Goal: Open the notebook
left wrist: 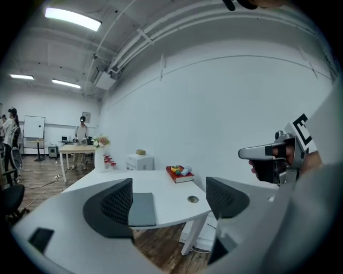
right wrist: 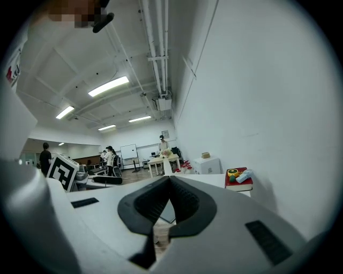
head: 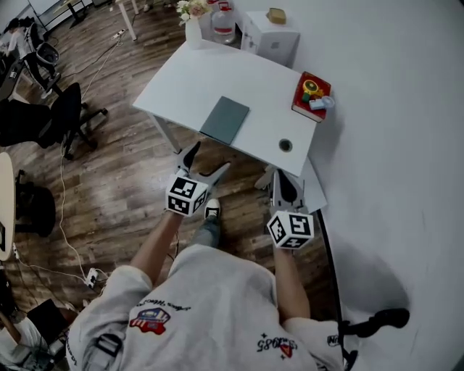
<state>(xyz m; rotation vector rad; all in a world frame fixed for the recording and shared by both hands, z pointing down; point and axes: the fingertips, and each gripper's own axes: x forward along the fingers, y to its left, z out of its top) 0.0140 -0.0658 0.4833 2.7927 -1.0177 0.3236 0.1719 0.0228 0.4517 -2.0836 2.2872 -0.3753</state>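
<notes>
A closed grey notebook (head: 225, 119) lies flat near the front edge of the white table (head: 188, 83). Both grippers hang in front of the table, short of its edge and touching nothing. My left gripper (head: 208, 159) is open, and in the left gripper view the notebook (left wrist: 142, 209) shows between its spread pads (left wrist: 118, 200). My right gripper (head: 277, 175) is shut with nothing in it. In the right gripper view its tips meet at the top (right wrist: 170, 180), and a sliver of the notebook (right wrist: 167, 212) shows through the gap below.
A red book (head: 311, 95) with small objects on it lies at the table's far right, by the white wall. A cable hole (head: 286, 145) sits near the right front edge. A vase of flowers (head: 192, 20) and a white cabinet (head: 270, 36) stand behind. Office chairs (head: 67, 116) stand at left.
</notes>
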